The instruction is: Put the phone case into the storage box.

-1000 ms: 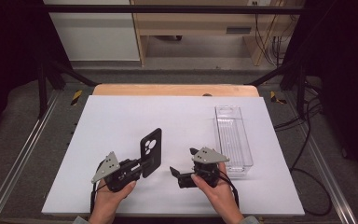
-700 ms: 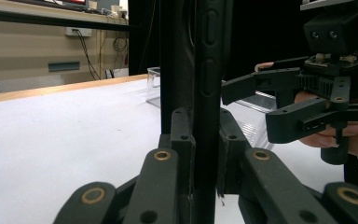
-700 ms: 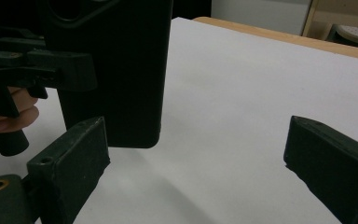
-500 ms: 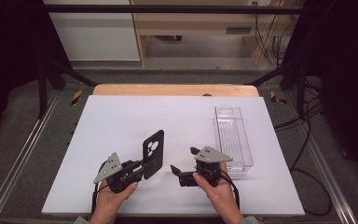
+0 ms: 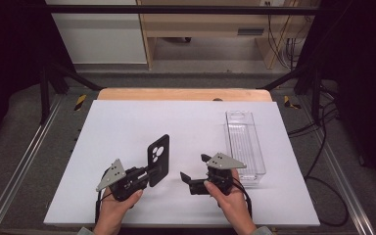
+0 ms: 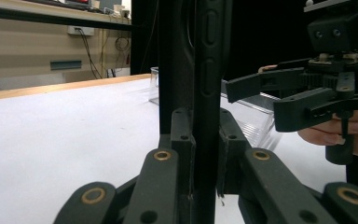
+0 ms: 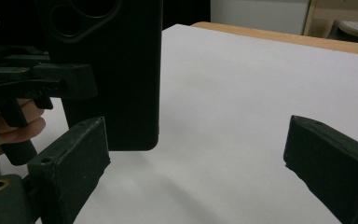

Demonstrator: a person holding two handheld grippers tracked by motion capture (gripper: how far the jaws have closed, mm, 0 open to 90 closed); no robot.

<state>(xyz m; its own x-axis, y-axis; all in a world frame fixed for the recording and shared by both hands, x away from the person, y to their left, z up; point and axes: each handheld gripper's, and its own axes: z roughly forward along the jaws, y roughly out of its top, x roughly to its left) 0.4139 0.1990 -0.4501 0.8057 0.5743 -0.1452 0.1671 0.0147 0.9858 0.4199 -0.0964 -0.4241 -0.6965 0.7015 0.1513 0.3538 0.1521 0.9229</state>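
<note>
Left gripper is clamped on the black phone case, now raised more upright than a second ago. Right gripper waits alongside, jaws spread and empty, likely set for a handover.

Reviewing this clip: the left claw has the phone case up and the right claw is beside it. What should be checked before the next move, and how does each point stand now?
1. Left claw shut on the phone case: ok.
2. Case held upright, lifted off the white table: ok.
3. Right claw open, nothing between its jaws: ok.
4. Right claw apart from the case: ok, a gap shows in the high view.
5. Clear tray out of the way, at the table's right: ok.
6. Whether the case is empty: cannot tell.
</note>
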